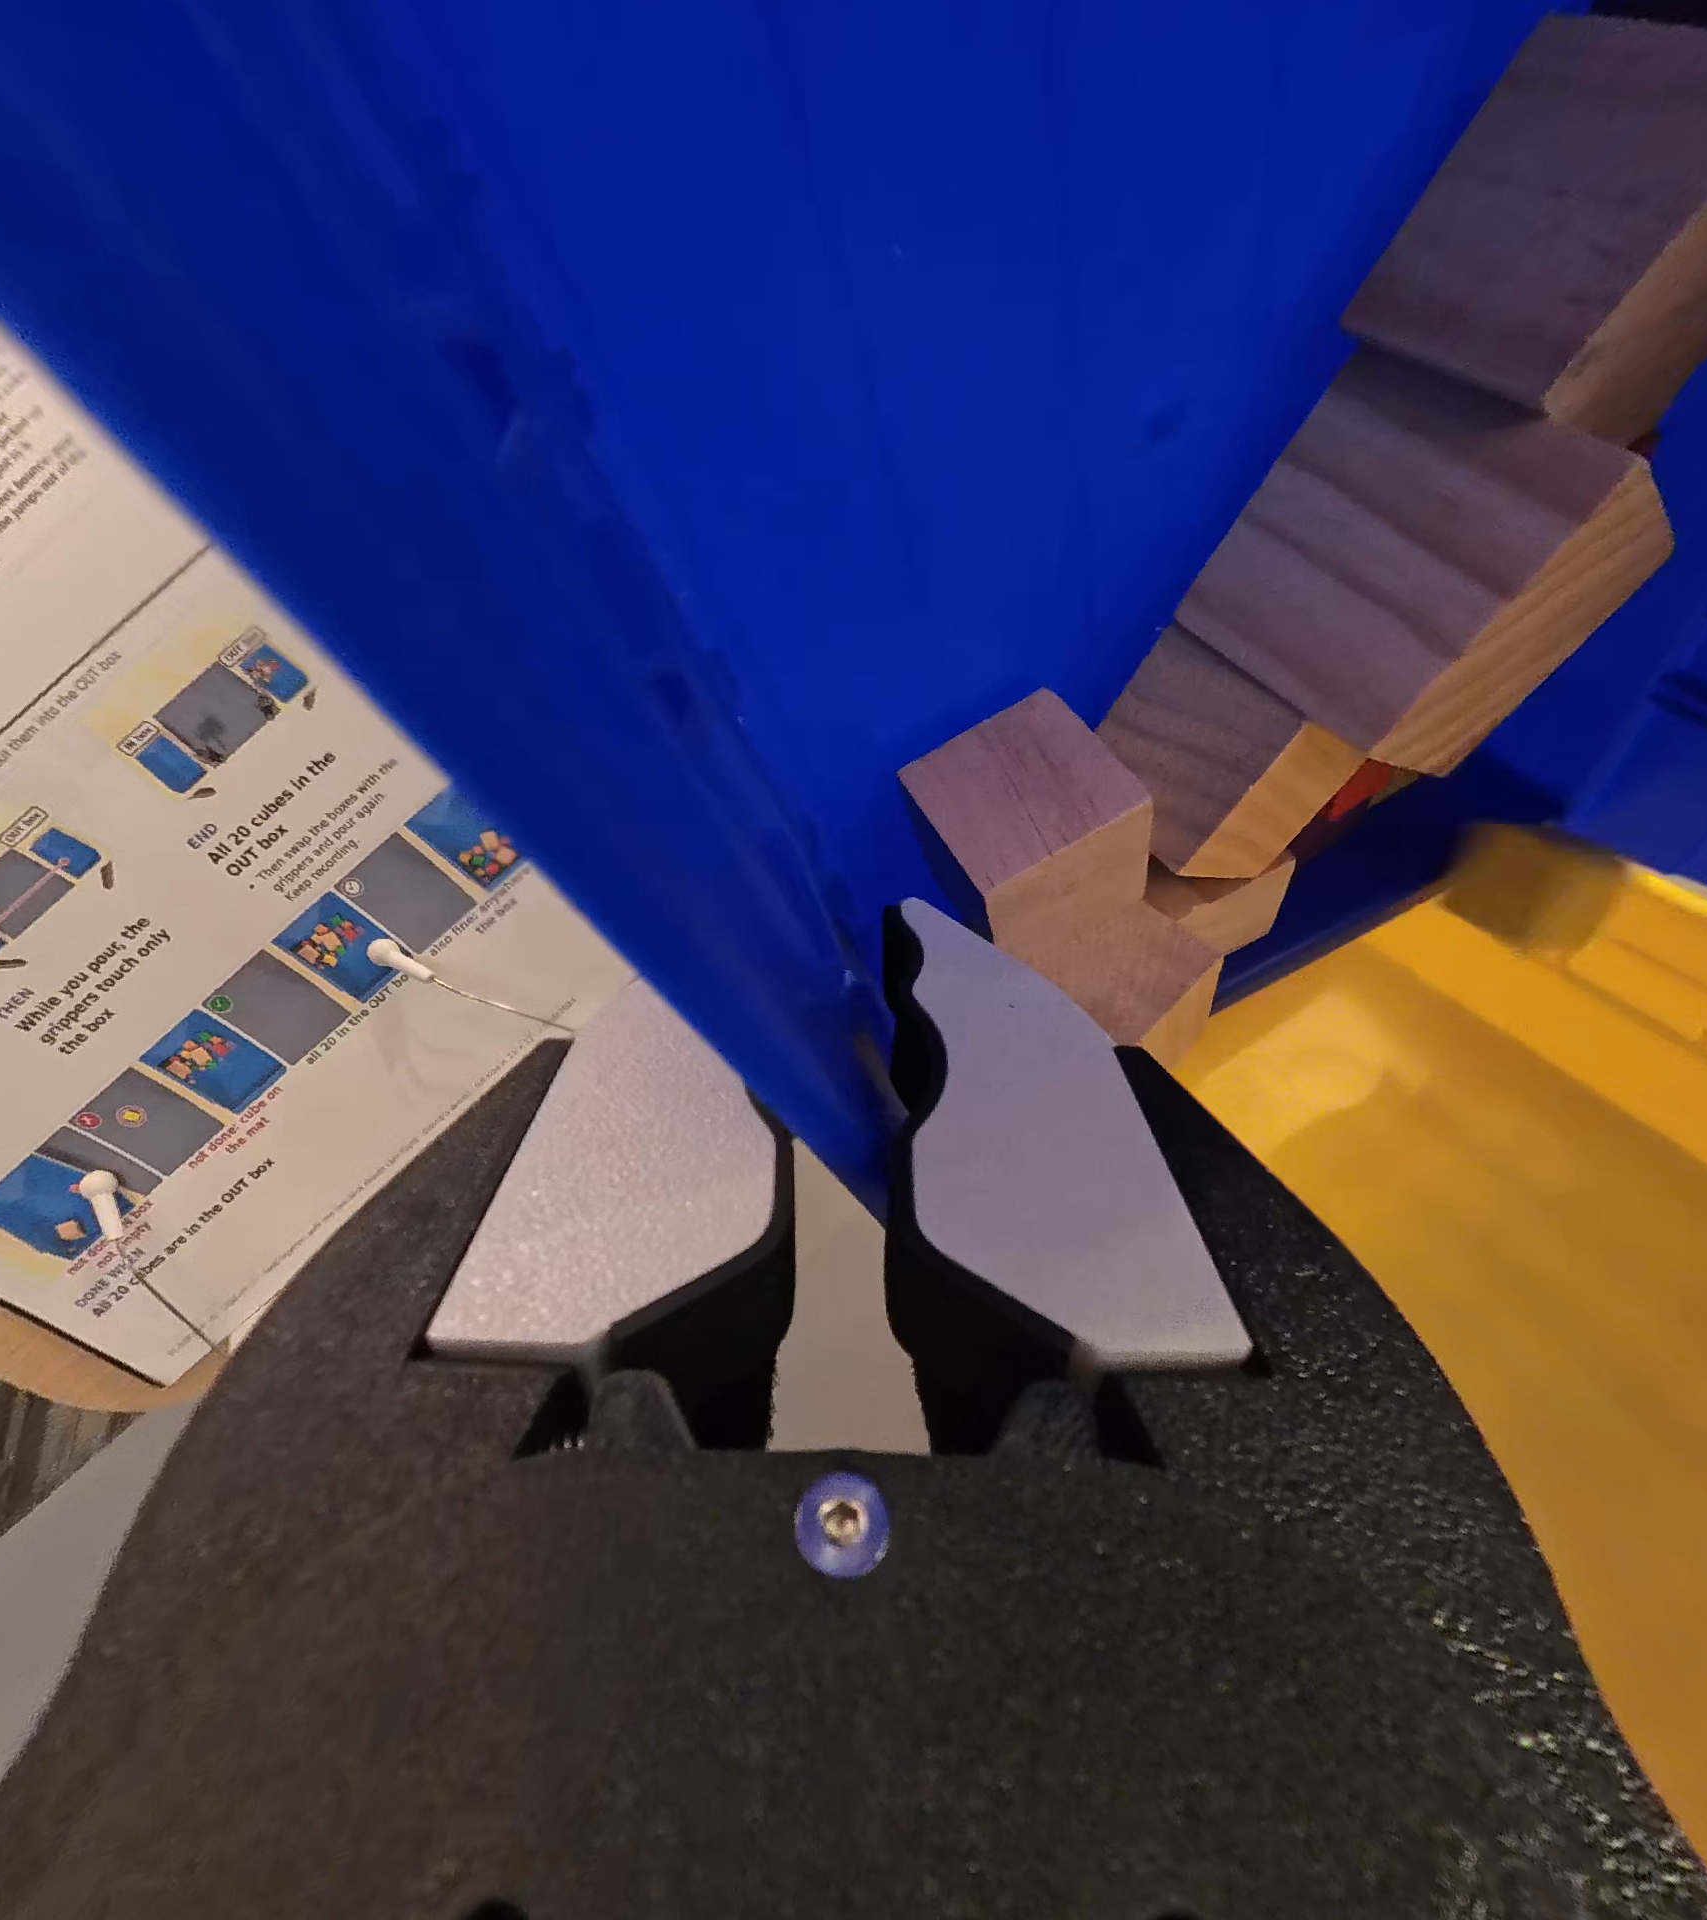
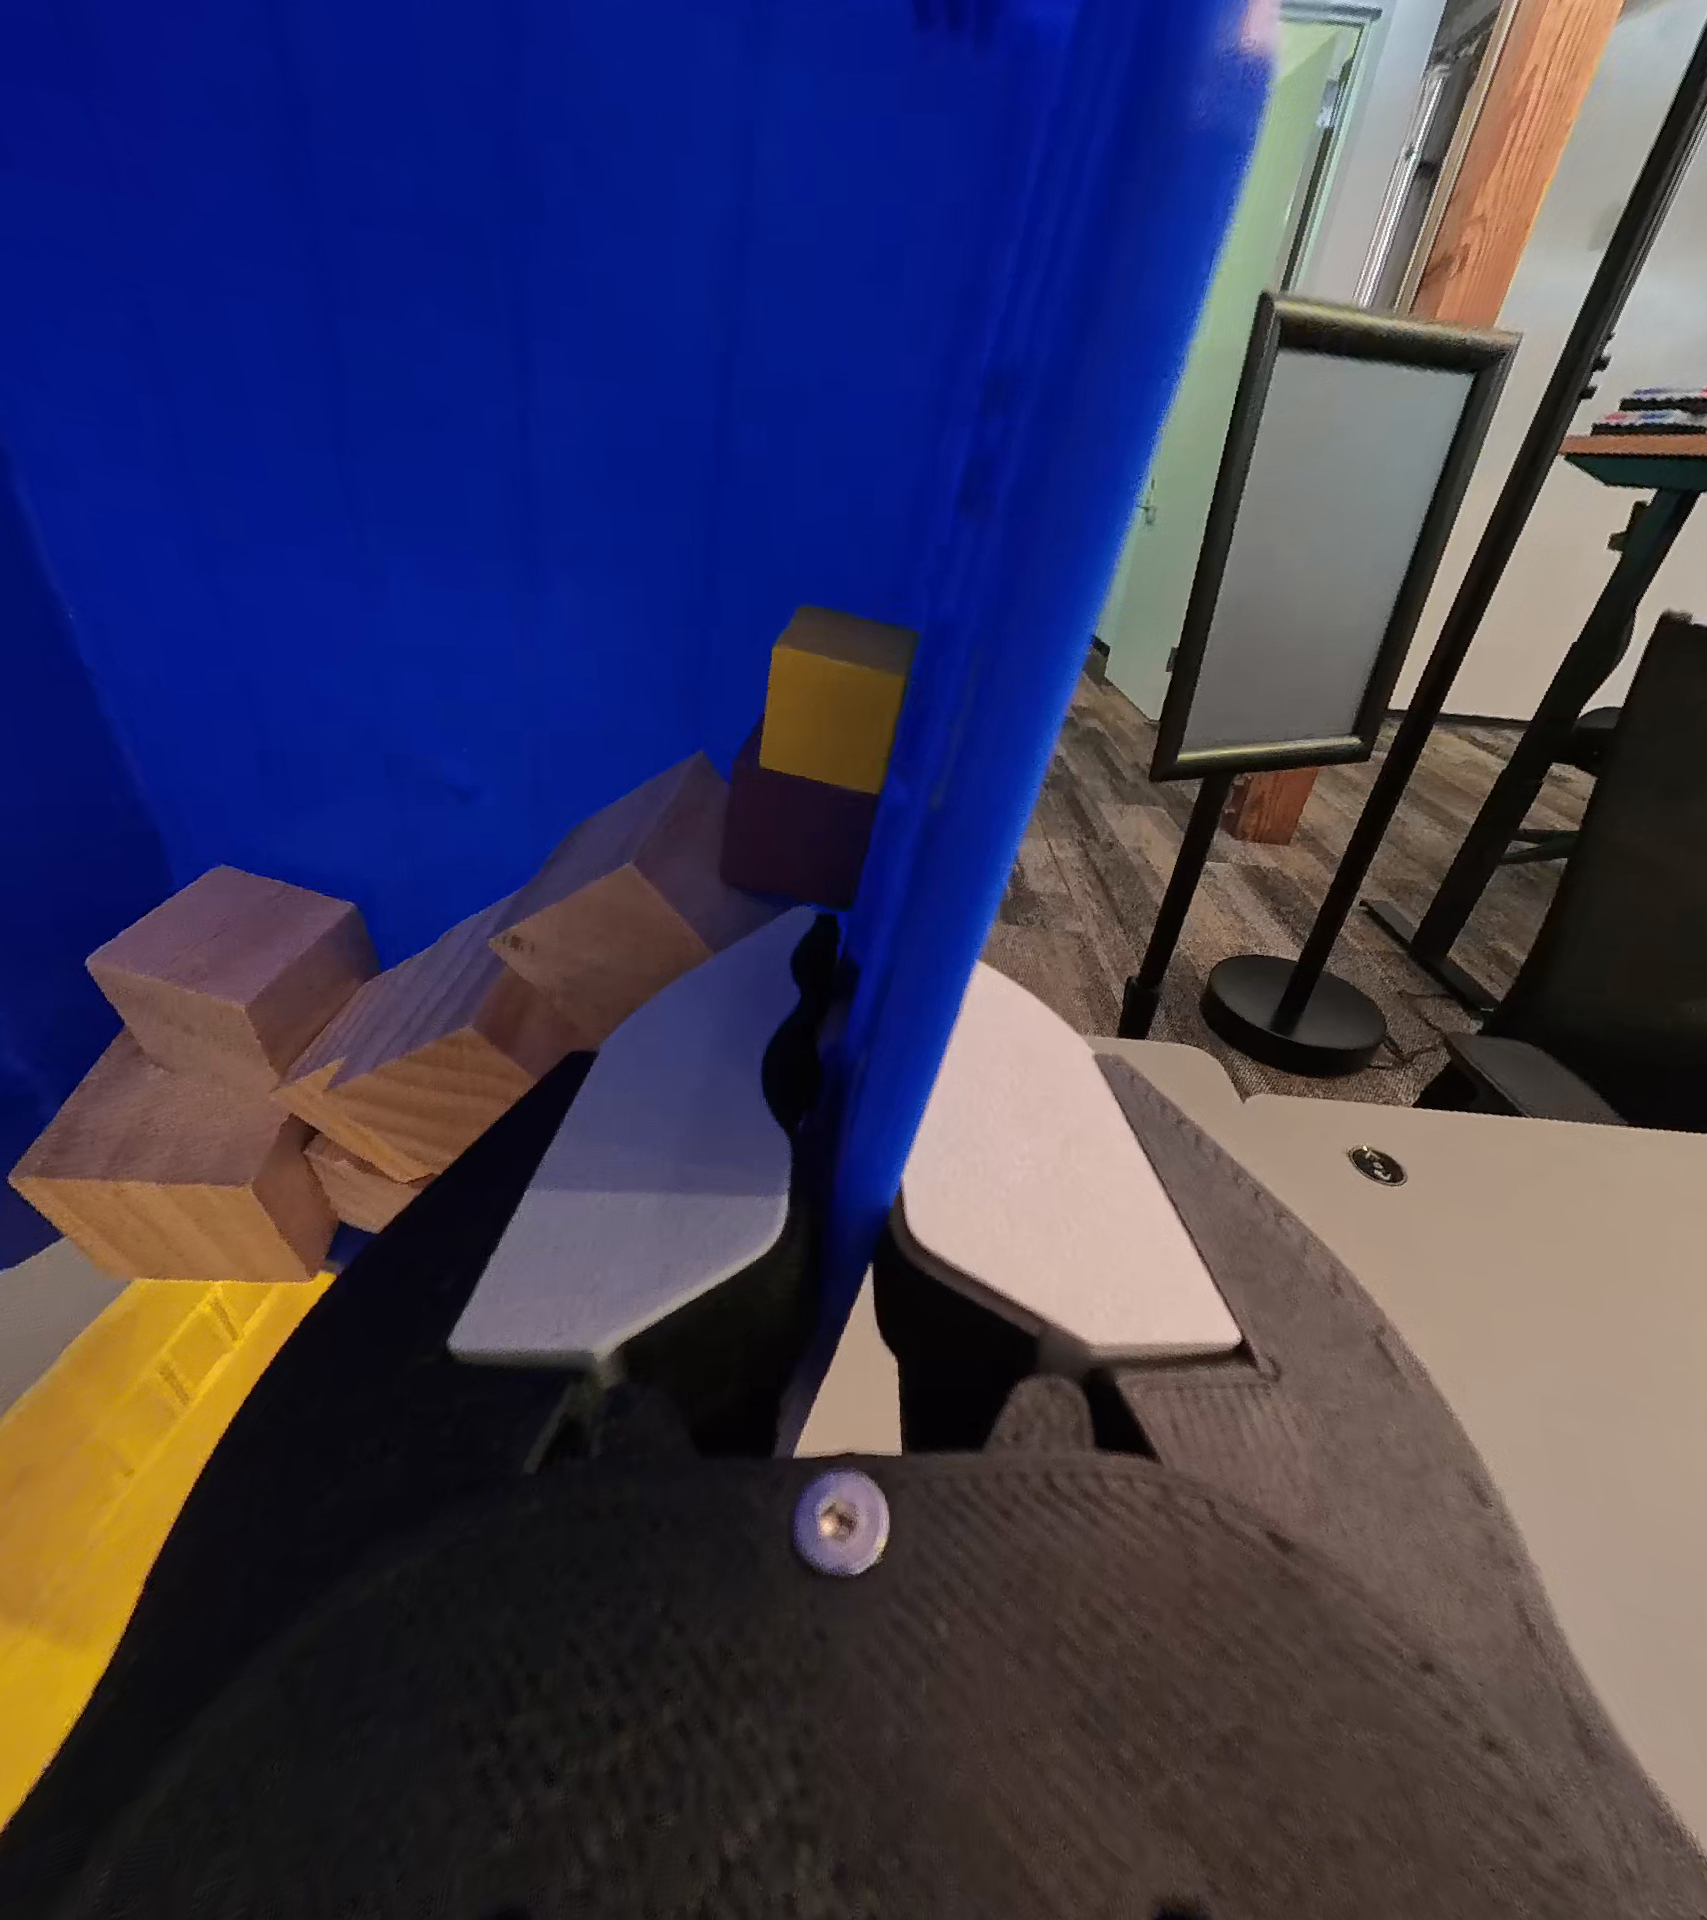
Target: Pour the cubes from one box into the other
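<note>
A: Cubes of plain wood (image 1: 1025,800) were piled at the low edge of the tipped blue plastic box (image 1: 724,416), right above the yellow plastic box (image 1: 1451,1195) waiting beneath. Where were the grips?

B: The left hand-held gripper (image 1: 844,1091) was pinching one blue side wall between its grey pads (image 1: 1036,1164). The right hand-held gripper (image 2: 844,1122) was pinching the opposite wall the same way, one pad inside the box, one outside.

A: Any coloured ones?

B: A yellow painted cube (image 2: 833,701) sat on a dark purple cube (image 2: 792,842), wedged against the wall by the right grip.

A: What could have gone wrong from there?

B: I judged that the pile might let go all at once, and a cube could bounce past the yellow rim onto the grey table (image 2: 1555,1351). The wedged pair might also hang up in the corner and stay behind. A thin wall could slip from a pinch if the tilt got steeper.

A: Any writing?

B: A printed instruction sheet (image 1: 153,935) with small pictures lay on the table in the left view. I leave its words out. I saw no brand marks
</note>
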